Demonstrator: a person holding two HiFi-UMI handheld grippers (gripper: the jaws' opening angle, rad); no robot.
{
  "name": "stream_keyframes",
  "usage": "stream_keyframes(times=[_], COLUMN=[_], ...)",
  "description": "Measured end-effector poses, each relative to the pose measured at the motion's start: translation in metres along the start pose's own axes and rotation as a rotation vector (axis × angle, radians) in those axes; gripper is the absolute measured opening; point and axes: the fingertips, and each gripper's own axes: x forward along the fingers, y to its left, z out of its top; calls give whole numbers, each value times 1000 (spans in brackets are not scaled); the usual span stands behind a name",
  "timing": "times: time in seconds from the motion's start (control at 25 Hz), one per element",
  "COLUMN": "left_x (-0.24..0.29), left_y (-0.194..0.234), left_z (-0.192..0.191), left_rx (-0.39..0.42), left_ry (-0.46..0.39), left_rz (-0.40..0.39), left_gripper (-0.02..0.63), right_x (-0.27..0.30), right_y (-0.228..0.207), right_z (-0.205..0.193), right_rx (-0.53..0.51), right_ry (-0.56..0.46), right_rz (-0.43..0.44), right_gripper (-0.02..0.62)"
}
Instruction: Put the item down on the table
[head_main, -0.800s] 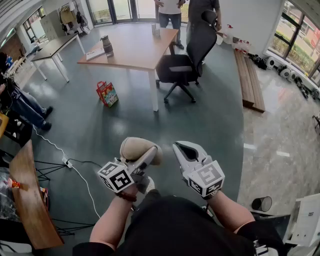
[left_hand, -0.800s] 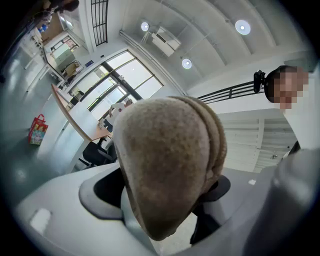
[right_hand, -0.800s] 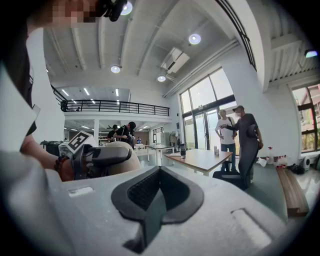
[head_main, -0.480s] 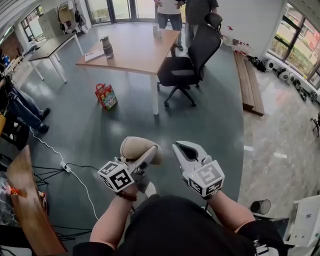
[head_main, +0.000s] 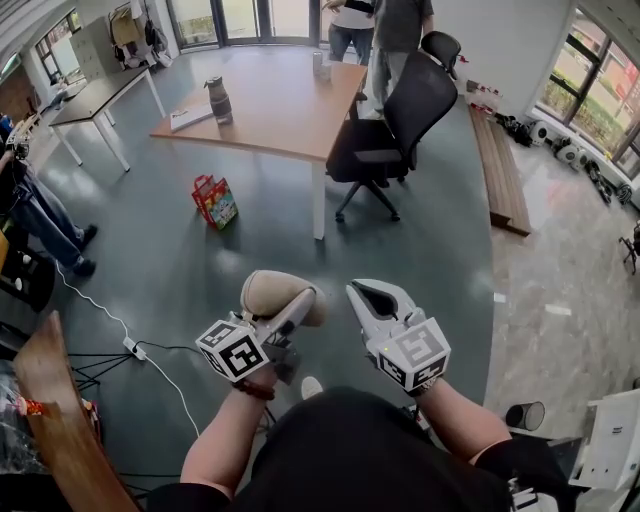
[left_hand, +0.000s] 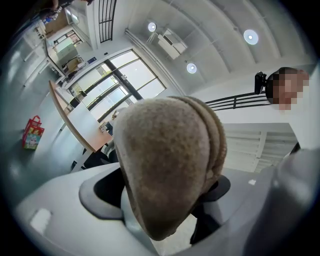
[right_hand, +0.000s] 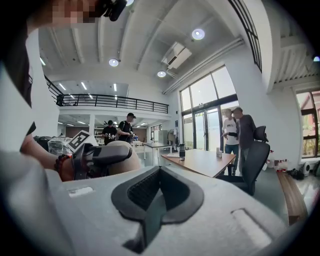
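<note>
The item (head_main: 276, 294) is a tan, rounded, soft-looking lump. My left gripper (head_main: 287, 306) is shut on it with the jaws spread wide around it, held over the floor in front of my body. In the left gripper view the item (left_hand: 167, 160) fills the middle and hides most of what lies ahead. My right gripper (head_main: 377, 298) is beside it on the right, shut with nothing in it; its pads (right_hand: 150, 200) meet. The right gripper view also shows the item (right_hand: 126, 156) at its left. The wooden table (head_main: 275, 105) stands well ahead, across the floor.
A black office chair (head_main: 388, 135) stands at the table's right end, and two people (head_main: 378, 25) stand behind it. A dark jar (head_main: 217, 100) is on the table. A red bag (head_main: 215, 200) and a white cable (head_main: 150, 345) lie on the floor; a wooden bench (head_main: 500, 165) is on the right.
The table, chair and red bag have drifted slightly right and lower in the head view. Both grippers keep the same pose, and the left one still grips the item.
</note>
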Motion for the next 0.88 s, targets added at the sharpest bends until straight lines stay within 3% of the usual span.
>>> stream_keyframes(times=[0.48,0.88], left_x=[10,51], left_y=[45,80], left_z=[38,48], left_rx=[-20,-41], left_ry=[11,3], left_rz=[-5,27], left_gripper=[416,416], right_x=[57,93], right_y=[-9,-52], right_z=[12,11], right_rx=[4,19], right_ry=[12,8], right_rz=[-15,12], right_gripper=[-8,-8])
